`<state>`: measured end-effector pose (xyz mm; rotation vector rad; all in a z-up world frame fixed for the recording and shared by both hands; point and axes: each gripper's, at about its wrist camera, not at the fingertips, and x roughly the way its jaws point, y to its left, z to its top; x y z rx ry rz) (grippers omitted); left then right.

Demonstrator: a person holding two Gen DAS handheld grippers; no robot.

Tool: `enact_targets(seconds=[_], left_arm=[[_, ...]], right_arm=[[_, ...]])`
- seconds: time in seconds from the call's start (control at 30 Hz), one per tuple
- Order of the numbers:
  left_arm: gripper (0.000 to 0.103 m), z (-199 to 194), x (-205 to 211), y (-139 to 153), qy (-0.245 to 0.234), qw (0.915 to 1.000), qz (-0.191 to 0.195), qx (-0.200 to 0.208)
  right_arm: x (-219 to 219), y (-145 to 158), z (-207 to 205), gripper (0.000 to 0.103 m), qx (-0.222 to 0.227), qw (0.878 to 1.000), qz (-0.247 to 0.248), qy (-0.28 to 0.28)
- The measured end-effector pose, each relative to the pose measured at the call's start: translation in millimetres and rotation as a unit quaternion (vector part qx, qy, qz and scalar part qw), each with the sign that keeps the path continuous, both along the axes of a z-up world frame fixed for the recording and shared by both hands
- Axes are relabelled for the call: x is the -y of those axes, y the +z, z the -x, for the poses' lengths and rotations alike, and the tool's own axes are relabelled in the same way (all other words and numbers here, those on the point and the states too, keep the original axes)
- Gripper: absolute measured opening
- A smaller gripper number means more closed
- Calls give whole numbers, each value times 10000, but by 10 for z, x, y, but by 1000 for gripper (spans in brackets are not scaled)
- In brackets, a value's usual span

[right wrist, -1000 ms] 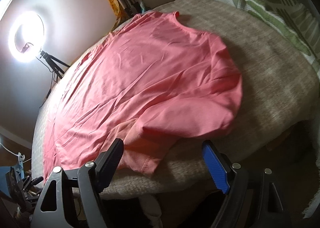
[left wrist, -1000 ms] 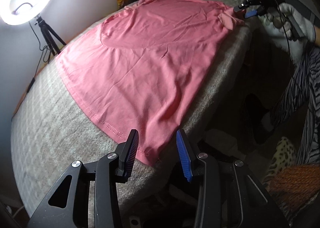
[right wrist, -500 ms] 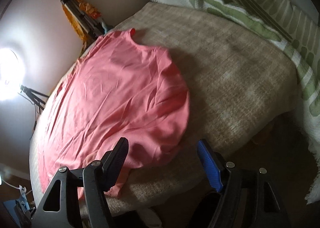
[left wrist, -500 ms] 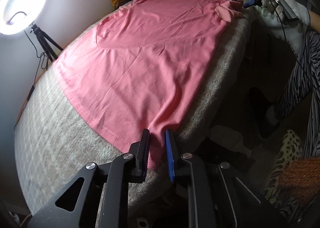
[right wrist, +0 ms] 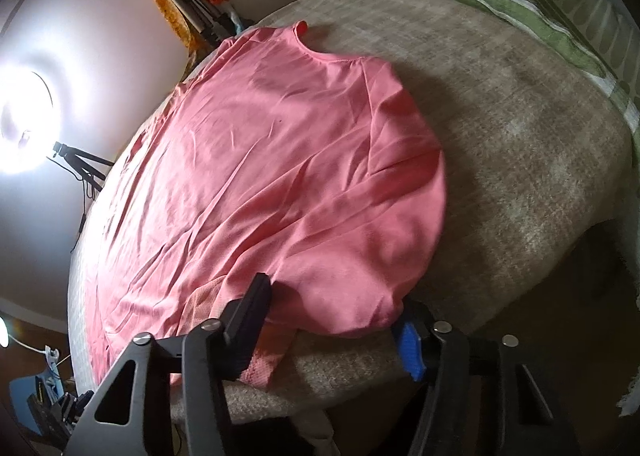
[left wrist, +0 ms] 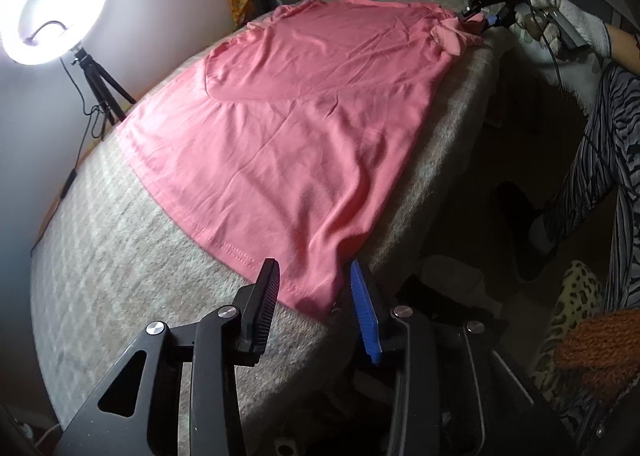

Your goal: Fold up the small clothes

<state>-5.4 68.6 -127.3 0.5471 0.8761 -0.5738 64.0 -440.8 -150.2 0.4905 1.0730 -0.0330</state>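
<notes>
Now left tongs gape around the pink shirt hem; right tongs closing on its sleeve

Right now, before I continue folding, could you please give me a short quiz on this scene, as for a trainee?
1. True or false: the ring light is switched off.
2. Which part of the pink shirt lies between the jaws of the left gripper? A: the collar. B: a hem corner. C: a sleeve.
3. What covers the surface under the shirt?

Key:
1. False: it glows brightly.
2. B. The jaws have just been opening; the corner lies between them, not pinched.
3. A beige blanket.
</notes>
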Motion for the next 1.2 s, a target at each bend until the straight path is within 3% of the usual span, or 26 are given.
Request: enact_targets(seconds=[0.13,0.17,0.2,0.23,0.4,0.5,0.83,1.2], left_arm=[[31,4,-23,-57,-27,10000,-81,-13],[24,-23,-32,-53,12,10000,-53,-59],[6,-39,-21,-58,26,9999,-57,-83],[5,-54,-29,-66,17,9999,-34,-131],[1,-24,-21,36,-146,9997,181,74],[1,-65,-42,100,-83,9995,278,160],[1,-366,-228,280,309,9965,740,227],[1,-676,-342,353,509,9941,892,355]], right_arm=[[-71,13,-18,56,-6,9999,104,95],[-96,11,-23,53,-15,9998,128,136],[-120,7,-41,52,-25,9997,166,161],[-140,9,-43,50,-31,9996,232,173],[-141,29,-37,17,90,9998,21,171],[-186,75,-47,7,163,9995,152,204],[-246,390,-157,3,641,9978,-51,169],[-373,586,-647,2,830,9961,99,295]])
